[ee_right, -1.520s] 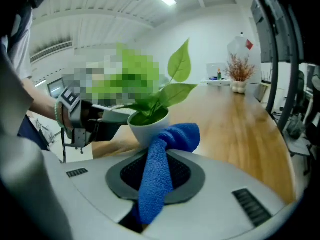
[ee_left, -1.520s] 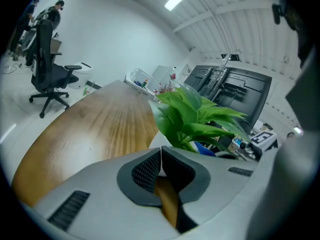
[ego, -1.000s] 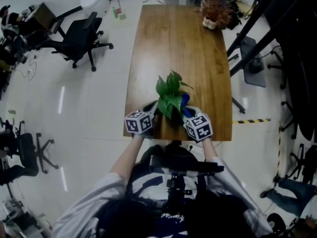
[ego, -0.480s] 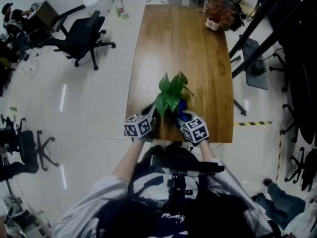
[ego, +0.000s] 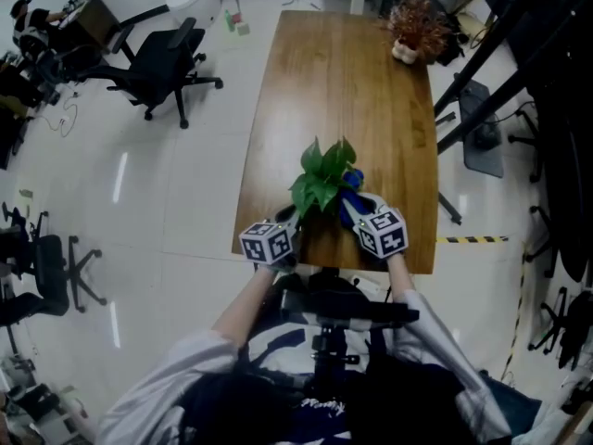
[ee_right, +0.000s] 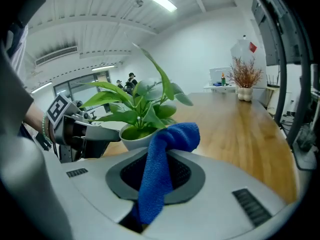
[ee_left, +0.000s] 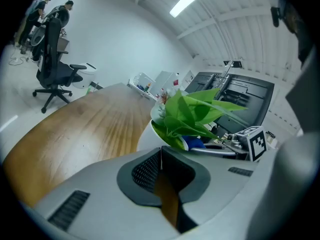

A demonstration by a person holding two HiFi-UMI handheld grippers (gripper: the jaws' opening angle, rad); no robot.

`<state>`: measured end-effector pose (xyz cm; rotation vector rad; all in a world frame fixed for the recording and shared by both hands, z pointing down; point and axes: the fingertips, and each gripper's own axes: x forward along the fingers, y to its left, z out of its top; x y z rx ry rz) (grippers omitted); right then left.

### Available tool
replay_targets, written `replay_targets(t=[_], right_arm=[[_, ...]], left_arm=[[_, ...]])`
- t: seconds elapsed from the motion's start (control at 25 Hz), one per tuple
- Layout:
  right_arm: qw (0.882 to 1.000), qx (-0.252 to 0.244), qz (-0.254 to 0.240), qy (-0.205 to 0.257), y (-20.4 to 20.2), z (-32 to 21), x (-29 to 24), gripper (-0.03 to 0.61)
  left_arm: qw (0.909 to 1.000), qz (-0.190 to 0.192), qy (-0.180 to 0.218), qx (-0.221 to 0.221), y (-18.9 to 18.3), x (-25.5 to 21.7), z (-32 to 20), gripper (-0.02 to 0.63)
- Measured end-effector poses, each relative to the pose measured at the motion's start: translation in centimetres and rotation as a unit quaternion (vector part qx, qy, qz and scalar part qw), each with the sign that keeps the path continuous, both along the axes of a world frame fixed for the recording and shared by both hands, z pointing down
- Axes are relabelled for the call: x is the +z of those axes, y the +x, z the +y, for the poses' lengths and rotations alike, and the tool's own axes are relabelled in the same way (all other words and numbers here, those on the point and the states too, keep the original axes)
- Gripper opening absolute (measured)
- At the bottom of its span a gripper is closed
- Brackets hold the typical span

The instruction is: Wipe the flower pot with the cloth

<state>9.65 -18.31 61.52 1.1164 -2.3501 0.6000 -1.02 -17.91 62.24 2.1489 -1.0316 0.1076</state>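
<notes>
A green leafy plant [ego: 324, 176] in a white flower pot [ee_left: 143, 136] stands near the front edge of the wooden table [ego: 352, 91]. In the head view the leaves hide the pot. My left gripper [ee_left: 161, 151] is shut with nothing in it, its tips just short of the pot's near side; it sits left of the plant [ego: 289, 217]. My right gripper [ee_right: 152, 154] is shut on a blue cloth [ee_right: 162, 164], whose bunched end rises beside the pot [ee_right: 134, 141]. That gripper [ego: 359, 208] is right of the plant, with the cloth [ego: 353, 182] showing under the leaves.
A dried brown plant [ego: 417, 26] stands at the table's far right corner. Black office chairs [ego: 162, 58] are on the floor to the left, black stands [ego: 519, 54] to the right. Yellow-black tape [ego: 473, 240] marks the floor. The table's front edge [ego: 324, 265] is just under my hands.
My right gripper with the cloth has shifted a little right and farther along the pot's side. The left gripper has stayed about where it was beside the pot.
</notes>
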Motion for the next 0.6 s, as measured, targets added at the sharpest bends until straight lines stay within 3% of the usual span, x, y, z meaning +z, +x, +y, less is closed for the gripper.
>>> replay_targets(t=[0.36,0.6], right_arm=[[0.998,-0.066,0.001,-0.024,-5.0,2.2,1.7,0.063],[0.994,-0.102,0.004,-0.039,-8.1,3.1,2.9,0.063]], left_arm=[[0.9993,-0.032,0.016,-0.005,-2.9,0.3,-4.2,0.003],[0.9986,-0.049,0.021,0.005,-2.8,0.2,-6.8,0.003]])
